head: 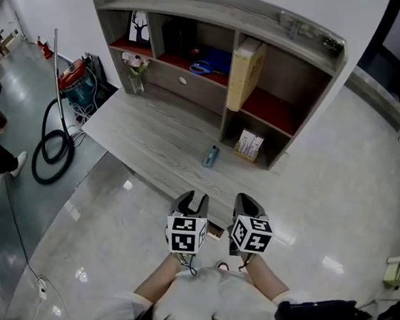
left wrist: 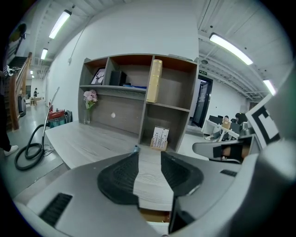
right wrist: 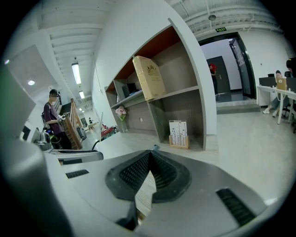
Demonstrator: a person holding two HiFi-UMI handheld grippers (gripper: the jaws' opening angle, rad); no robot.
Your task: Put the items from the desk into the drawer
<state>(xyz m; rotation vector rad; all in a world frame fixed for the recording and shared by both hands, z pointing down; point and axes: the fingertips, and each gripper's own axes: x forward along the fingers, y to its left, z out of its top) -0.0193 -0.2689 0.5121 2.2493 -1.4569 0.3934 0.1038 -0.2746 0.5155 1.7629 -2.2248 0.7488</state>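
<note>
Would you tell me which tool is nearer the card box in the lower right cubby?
Right. The right tool is almost directly in front of the card box, off the desk edge; the left tool sits farther to its left.

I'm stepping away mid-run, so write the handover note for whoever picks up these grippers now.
Left gripper: open, empty. Right gripper: shut, empty. Both hover at the near edge of the grey wooden desk.
Small blue bottle sits on the desk; grey drawer with a round white knob is closed.
Done: nothing yet.
Left: open the drawer, put the bottle in, probably the glass vase of pink flowers too.
</note>
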